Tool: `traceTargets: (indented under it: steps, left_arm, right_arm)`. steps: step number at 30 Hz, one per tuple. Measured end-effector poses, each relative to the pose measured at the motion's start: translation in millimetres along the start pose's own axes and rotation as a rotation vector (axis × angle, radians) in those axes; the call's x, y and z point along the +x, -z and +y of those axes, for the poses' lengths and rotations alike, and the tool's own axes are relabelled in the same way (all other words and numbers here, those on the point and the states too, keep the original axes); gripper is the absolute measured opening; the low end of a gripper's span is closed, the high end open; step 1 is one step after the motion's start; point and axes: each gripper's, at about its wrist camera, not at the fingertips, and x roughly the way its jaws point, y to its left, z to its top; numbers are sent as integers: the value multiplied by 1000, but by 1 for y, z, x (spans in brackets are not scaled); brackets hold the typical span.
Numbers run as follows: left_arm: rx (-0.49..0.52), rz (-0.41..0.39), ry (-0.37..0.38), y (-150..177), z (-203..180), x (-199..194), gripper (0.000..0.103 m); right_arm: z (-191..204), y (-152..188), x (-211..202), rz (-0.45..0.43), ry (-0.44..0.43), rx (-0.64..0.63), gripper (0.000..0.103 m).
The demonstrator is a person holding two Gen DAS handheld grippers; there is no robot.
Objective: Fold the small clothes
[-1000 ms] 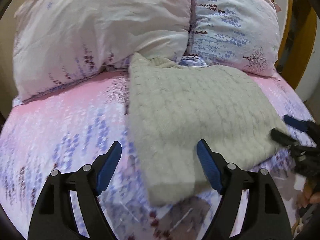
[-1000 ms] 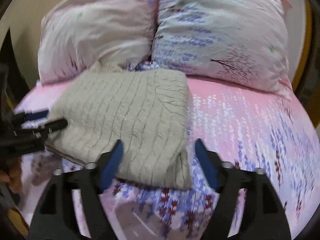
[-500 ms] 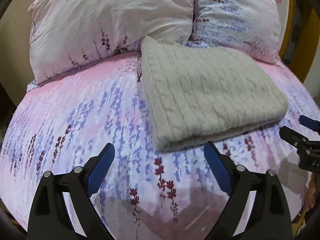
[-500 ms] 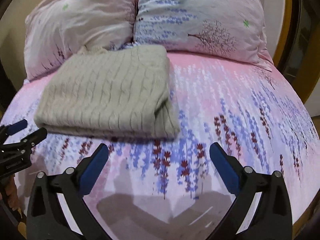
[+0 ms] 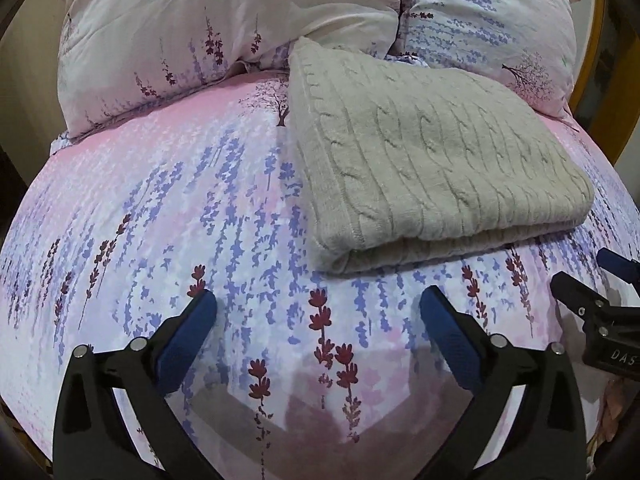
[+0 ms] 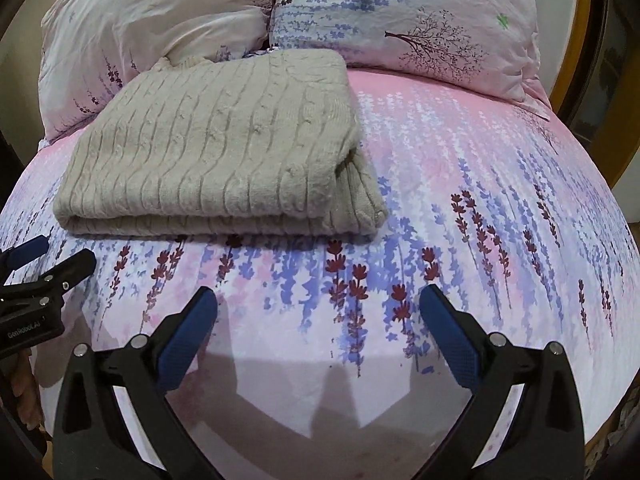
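Lying folded into a thick rectangle, a beige cable-knit sweater [image 5: 432,168] rested on the far half of a bed [image 5: 168,208] covered in a pink sheet printed with purple and dark red flower sprigs. Its far edge touched two pillows [image 5: 224,12] in matching fabric that stood side by side along the head of the bed, in front of a curved wooden headboard [image 6: 576,52]. The folded edge faced the near side, with a second layer showing beneath it, and in the right wrist view a lower fold [image 6: 360,200] stuck out a little at the near right corner.

The left gripper [image 5: 318,312] hung over bare sheet just near of the sweater's near left corner, its blue-padded fingers [image 5: 192,332] spread wide with nothing between them and clear of the knit. The right gripper [image 6: 318,308] hung over bare sheet near and to the right of the sweater, its fingers [image 6: 452,332] likewise spread wide and empty. Each gripper showed at the edge of the other's view, apart from the garment. Both cast angular shadows on the sheet at the near edge of the bed. A bit of a hand [image 6: 24,396] appeared at the left edge of the right wrist view, below the other gripper.
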Motion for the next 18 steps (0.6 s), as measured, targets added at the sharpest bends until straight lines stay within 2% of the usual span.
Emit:
traceTargets:
  steps: [18]
  left_arm:
    - [8,-6,6,2,0,-3,102]
  right_arm:
    - [3,5,-2,-22,2,4,101]
